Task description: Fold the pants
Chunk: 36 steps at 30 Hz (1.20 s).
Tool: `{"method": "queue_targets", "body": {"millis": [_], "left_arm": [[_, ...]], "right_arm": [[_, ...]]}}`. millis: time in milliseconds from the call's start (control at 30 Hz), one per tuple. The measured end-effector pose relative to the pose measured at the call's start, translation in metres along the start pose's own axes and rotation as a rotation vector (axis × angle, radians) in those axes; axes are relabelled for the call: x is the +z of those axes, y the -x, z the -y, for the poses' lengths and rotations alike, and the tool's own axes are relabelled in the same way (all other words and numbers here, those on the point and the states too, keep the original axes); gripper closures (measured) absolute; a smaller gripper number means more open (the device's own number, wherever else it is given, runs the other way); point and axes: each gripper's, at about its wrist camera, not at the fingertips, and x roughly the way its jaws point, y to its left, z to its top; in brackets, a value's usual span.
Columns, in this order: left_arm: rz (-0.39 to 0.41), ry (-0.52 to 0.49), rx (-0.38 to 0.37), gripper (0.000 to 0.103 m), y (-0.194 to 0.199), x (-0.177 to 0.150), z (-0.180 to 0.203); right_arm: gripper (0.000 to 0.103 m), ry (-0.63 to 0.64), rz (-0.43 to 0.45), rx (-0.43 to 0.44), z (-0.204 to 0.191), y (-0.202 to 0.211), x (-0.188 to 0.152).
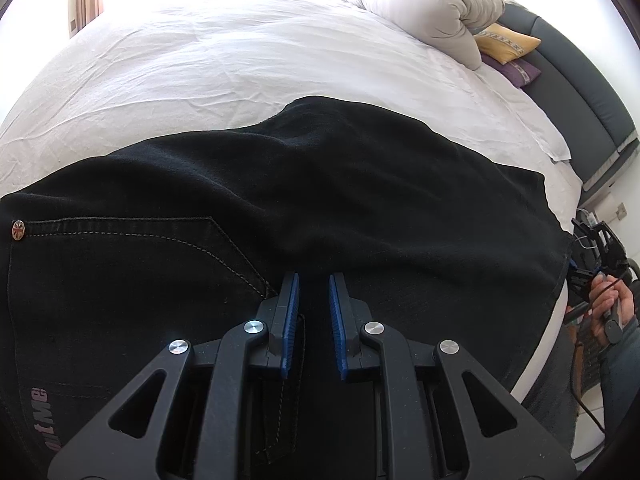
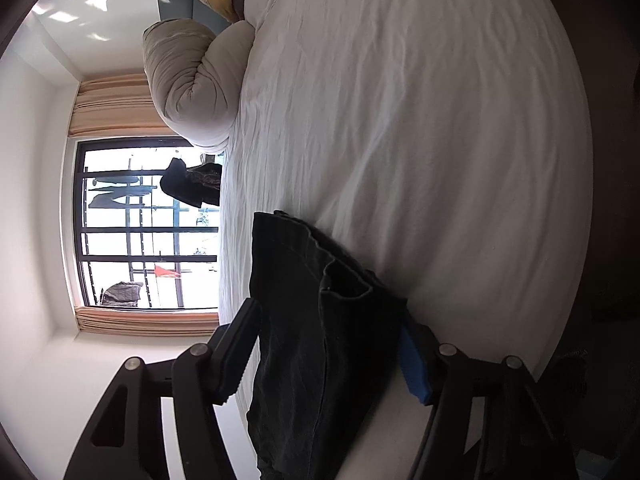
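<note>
Left gripper (image 1: 314, 280) pinched on pants (image 1: 280, 184) at waist. Right gripper (image 2: 328, 344) straddles hem, jaws apart. Next: clamp, then fold.

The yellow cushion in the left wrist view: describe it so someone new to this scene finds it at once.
Start at the white bed and follow it to the grey padded headboard at the far right. Beside the big rolled-up beige duvet lies the yellow cushion, resting on a purple one. It is the only yellow thing there, with a pale patterned band.
</note>
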Motion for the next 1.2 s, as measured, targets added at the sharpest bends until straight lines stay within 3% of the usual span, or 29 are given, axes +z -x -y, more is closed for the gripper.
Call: {"method": "queue_targets", "body": {"millis": [33,67,267,467,633,800,867,967,1033,1100,1133,1200], "left_arm": [[0.001,-0.002,0.0,0.088,0.0,0.0,0.0],[0.001,-0.001,0.0,0.088,0.0,0.0,0.0],[0.001,0.017,-0.012,0.088,-0.001,0.001,-0.001],[-0.007,0.033,-0.018,0.088,-0.001,0.004,-0.004],[-0.011,0.043,-0.025,0.088,-0.001,0.006,-0.007],[-0.013,0.052,-0.027,0.088,0.0,0.008,-0.011],[-0.014,0.065,-0.031,0.088,0.001,0.009,-0.012],[-0.02,0.094,-0.038,0.088,0.003,0.012,-0.015],[-0.021,0.097,-0.052,0.072,0.007,0.016,-0.013],[0.006,0.105,-0.082,0.015,0.016,0.021,-0.008],[0.028,0.115,-0.085,0.005,0.02,0.024,-0.006],[0.034,0.124,-0.123,0.005,0.024,0.029,-0.002]], "right_arm": [[0.05,-0.006,0.002,0.0,0.001,0.0,0.0],[0.066,-0.009,-0.003,0.006,0.002,-0.001,0.0],[0.086,-0.035,-0.012,0.009,0.007,-0.011,-0.006],[0.092,0.005,0.03,-0.016,-0.002,-0.004,-0.011],[0.094,0.122,0.089,-0.056,-0.035,0.003,-0.021],[0.094,0.402,0.075,-0.133,-0.099,-0.003,-0.056],[0.094,0.59,0.027,-0.171,-0.133,-0.015,-0.089],[0.094,0.956,-0.091,-0.24,-0.175,-0.045,-0.17],[0.094,1.199,-0.173,-0.28,-0.186,-0.065,-0.232],[0.094,1.359,-0.252,-0.305,-0.183,-0.082,-0.279],[0.094,1.435,-0.289,-0.321,-0.178,-0.09,-0.3],[0.094,1.574,-0.353,-0.36,-0.167,-0.101,-0.332]]}}
